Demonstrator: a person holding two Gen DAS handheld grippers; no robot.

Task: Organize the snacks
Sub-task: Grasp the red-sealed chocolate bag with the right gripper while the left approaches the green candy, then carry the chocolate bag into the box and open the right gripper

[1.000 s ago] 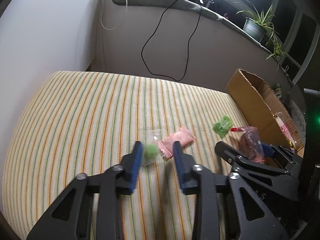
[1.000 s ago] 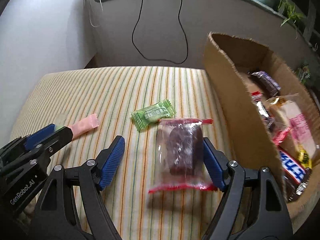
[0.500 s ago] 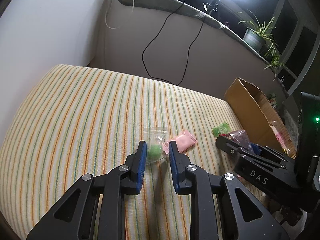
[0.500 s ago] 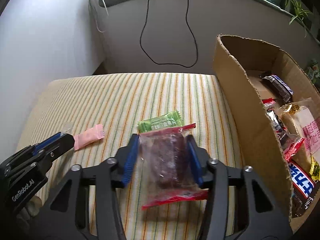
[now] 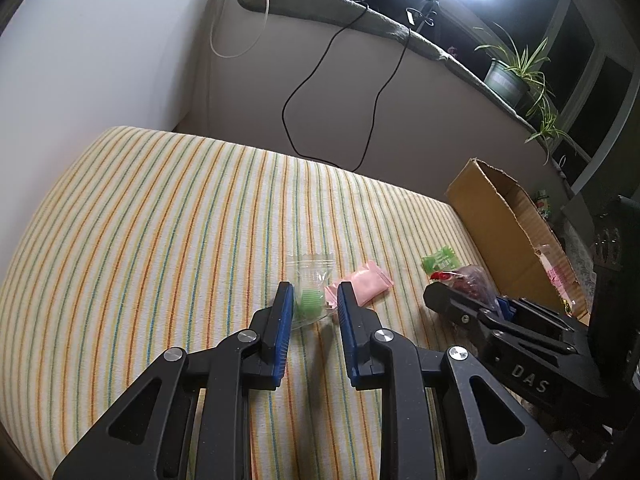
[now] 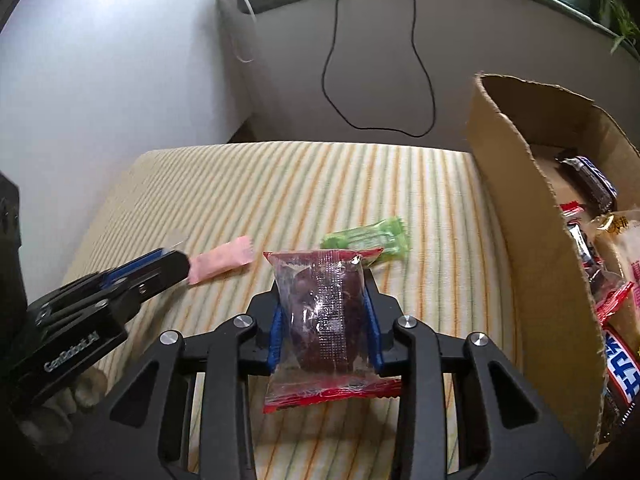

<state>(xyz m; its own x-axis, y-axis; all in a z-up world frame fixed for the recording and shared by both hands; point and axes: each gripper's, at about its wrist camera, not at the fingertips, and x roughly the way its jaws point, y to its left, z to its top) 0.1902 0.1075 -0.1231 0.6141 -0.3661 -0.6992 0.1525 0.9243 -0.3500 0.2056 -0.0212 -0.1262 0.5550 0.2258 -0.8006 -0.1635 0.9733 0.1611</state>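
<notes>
The right gripper (image 6: pixel 324 320) is clamped on a clear, red-edged pouch (image 6: pixel 322 312) of dark snack, held above the striped cloth (image 6: pixel 360 184). The left gripper (image 5: pixel 310 312) is held with its jaws narrowly apart around a clear packet (image 5: pixel 309 294) with a green sweet inside; whether the pads press it cannot be told. A pink packet (image 5: pixel 366 283) lies just beside, a green packet (image 5: pixel 440 260) farther right. The box (image 6: pixel 520 208), already stocked with snacks, stands at the right. The pouch is best carried over the cardboard wall before release, and the squeeze kept light so the film is not crushed.
</notes>
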